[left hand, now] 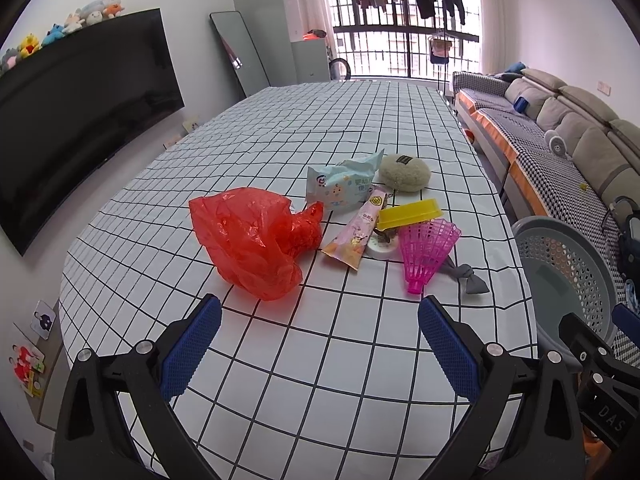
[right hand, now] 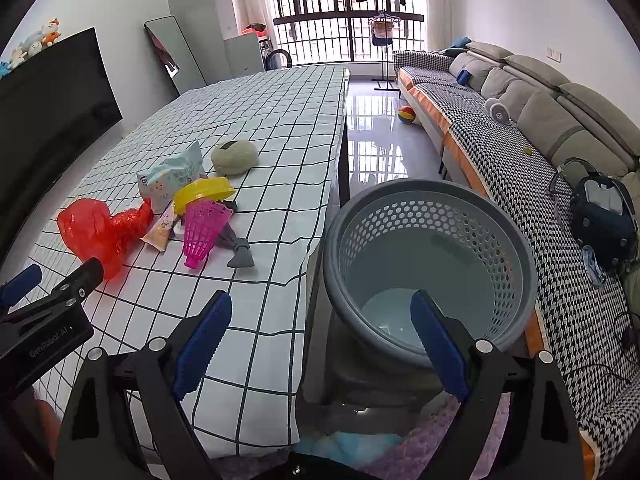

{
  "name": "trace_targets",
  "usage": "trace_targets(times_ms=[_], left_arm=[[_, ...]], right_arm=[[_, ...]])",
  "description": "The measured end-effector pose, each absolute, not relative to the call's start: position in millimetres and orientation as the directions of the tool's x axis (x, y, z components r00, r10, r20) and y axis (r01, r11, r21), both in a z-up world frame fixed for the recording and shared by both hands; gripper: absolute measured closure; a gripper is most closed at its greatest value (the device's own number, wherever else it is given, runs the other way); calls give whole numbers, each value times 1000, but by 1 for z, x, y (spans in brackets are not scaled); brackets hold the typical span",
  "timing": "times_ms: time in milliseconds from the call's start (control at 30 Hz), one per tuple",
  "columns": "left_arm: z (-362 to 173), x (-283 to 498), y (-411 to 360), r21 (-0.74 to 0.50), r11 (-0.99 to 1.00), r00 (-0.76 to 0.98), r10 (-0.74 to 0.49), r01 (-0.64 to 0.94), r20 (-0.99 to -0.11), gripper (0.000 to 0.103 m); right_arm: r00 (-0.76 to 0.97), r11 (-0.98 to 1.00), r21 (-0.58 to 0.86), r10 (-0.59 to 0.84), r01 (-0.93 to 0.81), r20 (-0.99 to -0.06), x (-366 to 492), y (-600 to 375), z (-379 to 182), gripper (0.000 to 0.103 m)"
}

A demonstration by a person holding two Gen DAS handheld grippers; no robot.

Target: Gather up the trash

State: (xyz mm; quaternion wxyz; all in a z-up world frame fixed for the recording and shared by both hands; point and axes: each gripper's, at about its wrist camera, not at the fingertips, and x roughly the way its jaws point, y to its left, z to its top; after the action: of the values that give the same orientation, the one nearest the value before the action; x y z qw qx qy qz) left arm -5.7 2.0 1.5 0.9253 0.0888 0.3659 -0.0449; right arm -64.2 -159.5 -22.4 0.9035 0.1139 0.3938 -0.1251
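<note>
A crumpled red plastic bag lies on the checked tablecloth. To its right are a pale blue wipes packet, a pink snack wrapper, a yellow lid, a pink plastic shuttlecock, a grey cloth scrap and a beige sponge. My left gripper hangs open just short of the red bag. My right gripper is open over the table's edge, beside the grey perforated basket.
The basket stands off the table's right side, on a dark stand. A long sofa runs along the right wall, a ball on the floor. A black TV hangs at left. The far half of the table is bare cloth.
</note>
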Motion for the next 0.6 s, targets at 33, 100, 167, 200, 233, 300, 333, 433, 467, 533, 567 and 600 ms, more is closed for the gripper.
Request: trace_targets(times_ms=[33,100,167,200,233,300,333,433,467,533,567,600], left_arm=[[2,-6,2,131,980,728,-19,149,-685,6],[2,-6,2,131,980,728,-19,149,-685,6],[2,-6,2,131,980,728,-19,149,-685,6],[2,-6,2,131,980,728,-19,149,-685,6],[2,-6,2,131,980,728,-18,148,-685,6],[2,-6,2,131,980,728,-19,148,-685,6],[2,-6,2,131,980,728,-19,148,-685,6],[2,-6,2,131,980,728,-18,148,-685,6],[2,-6,2,131,980,728,-18,148,-685,6],[2,-6,2,131,980,728,-19,149,-685,6],[2,-6,2,130,980,728,-20,149,-685,6],[2,-7,1,130,980,728,-20,150,-685,6]], right_arm=[[659,943,107,-137,316,-740,-64,-159,-22,16],[659,943,108,-137,316,-739,-64,-159,-22,16],[659,943,107,-138,317,-739,-64,-159,-22,16],[659,942,107,-138,317,-739,-64,-159,-22,16],[659,943,107,-137,316,-739,-64,-159,-22,16],[659,943,107,-138,316,-739,-64,-159,-22,16],[659,943,107,-137,316,-739,-64,-160,-22,16],[659,943,107,-137,316,-739,-64,-160,-22,16],[659,943,107,-137,316,-739,-65,-160,-22,16],[660,943,107,-137,316,-739,-65,-160,-22,16],[660,943,107,-138,316,-739,-65,-160,-22,16],[660,943,107,-137,316,-739,-65,-160,-22,16]])
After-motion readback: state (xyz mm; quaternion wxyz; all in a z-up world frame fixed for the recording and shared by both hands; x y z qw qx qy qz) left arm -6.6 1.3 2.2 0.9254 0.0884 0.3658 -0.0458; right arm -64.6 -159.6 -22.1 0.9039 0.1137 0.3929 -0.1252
